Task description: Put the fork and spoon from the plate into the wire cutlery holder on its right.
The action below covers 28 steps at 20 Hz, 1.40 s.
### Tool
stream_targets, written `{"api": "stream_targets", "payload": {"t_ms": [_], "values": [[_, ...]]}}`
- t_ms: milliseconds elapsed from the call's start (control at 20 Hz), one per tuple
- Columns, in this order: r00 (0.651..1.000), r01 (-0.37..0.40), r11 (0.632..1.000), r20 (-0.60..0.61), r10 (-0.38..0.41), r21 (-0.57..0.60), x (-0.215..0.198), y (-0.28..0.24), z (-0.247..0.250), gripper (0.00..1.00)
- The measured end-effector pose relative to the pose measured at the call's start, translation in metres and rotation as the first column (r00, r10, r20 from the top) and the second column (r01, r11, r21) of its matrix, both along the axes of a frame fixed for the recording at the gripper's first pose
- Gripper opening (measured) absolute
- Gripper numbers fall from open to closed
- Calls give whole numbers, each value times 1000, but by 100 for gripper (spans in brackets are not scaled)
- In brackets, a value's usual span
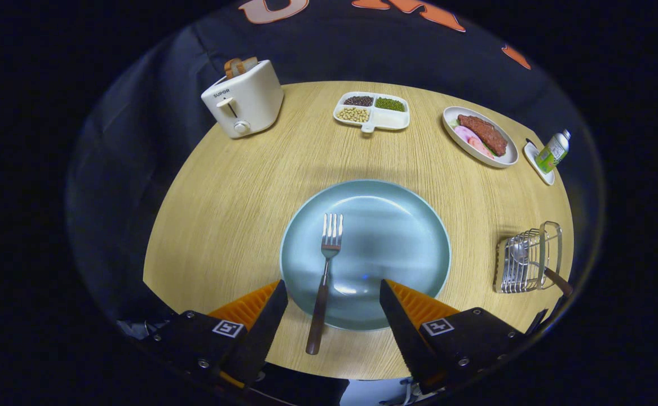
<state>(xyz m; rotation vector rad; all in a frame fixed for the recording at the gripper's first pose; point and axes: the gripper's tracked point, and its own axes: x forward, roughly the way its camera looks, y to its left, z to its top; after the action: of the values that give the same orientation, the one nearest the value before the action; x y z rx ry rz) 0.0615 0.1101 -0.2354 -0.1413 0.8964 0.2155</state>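
Note:
A fork with a dark wooden handle lies on the left half of a pale blue plate, tines pointing away, its handle end hanging over the plate's near rim onto the table. My gripper stands open above the plate's near edge, and the fork's handle runs between the two fingers without touching them. To the right of the plate stands the wire cutlery holder. A spoon sits inside it, bowl at the left, its dark handle sticking out toward the table's right edge.
The round wooden table also carries a cream toaster with bread at the far left, a divided dish of beans at the back, a plate of meat and a small bottle on a saucer at the far right.

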Motion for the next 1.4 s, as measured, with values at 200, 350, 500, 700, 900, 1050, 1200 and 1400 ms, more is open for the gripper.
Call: {"api": "stream_targets", "payload": {"t_ms": [200,350,500,700,900,1050,1200,1400], "values": [[998,56,998,15,-56,-30,5,-7,-18,98],[994,91,996,66,-89,-20,7,-6,-24,90],[990,105,994,90,-104,-2,5,-2,-32,81],[986,93,995,145,-88,-26,5,-1,-41,63],[986,74,997,153,-69,-29,4,5,-48,39],[984,82,997,159,-80,-8,4,9,-49,10],[985,89,995,146,-95,46,3,9,-43,5],[988,74,994,129,-84,85,-2,-7,-15,5]]}}
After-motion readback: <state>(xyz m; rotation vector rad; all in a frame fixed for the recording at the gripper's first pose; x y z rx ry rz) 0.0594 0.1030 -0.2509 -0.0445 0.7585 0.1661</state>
